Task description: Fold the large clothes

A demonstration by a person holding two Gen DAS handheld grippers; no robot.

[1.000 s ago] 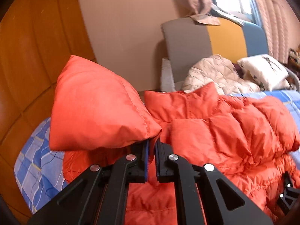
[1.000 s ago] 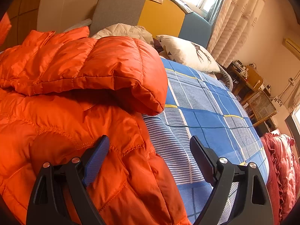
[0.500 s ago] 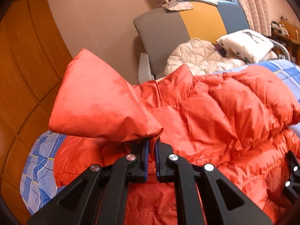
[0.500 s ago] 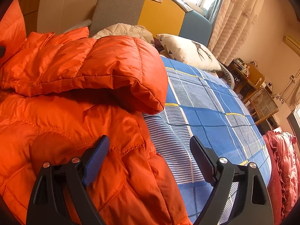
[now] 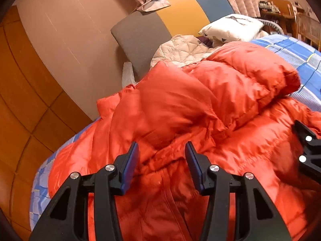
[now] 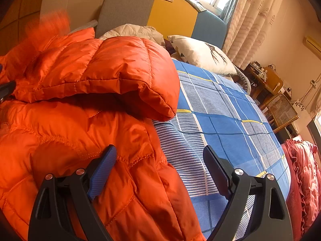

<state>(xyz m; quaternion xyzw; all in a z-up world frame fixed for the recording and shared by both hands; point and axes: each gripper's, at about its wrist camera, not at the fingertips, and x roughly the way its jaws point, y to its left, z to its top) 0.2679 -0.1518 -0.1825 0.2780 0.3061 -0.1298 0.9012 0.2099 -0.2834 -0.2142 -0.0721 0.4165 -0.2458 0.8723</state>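
A large orange puffer jacket (image 5: 200, 104) lies on the blue checked bed. One sleeve (image 6: 112, 70) is folded across its body, and a second sleeve (image 5: 166, 104) lies over the body in front of my left gripper. My left gripper (image 5: 161, 166) is open and empty just above the jacket's middle. My right gripper (image 6: 160, 172) is open and empty over the jacket's right edge, where it meets the sheet. Part of the right gripper shows at the right edge of the left wrist view (image 5: 309, 152).
The blue checked bedsheet (image 6: 224, 124) spreads to the right. A cream quilted garment (image 5: 180, 50) and a white pillow (image 6: 200, 54) lie by the grey, yellow and blue headboard (image 5: 152, 30). A red ruffled blanket (image 6: 303, 172) is at the far right. A wooden wall panel (image 5: 24, 92) is on the left.
My left gripper has opened and let go of the sleeve it held up. The sleeve has dropped onto the jacket's body. The right gripper has stayed in place, open.
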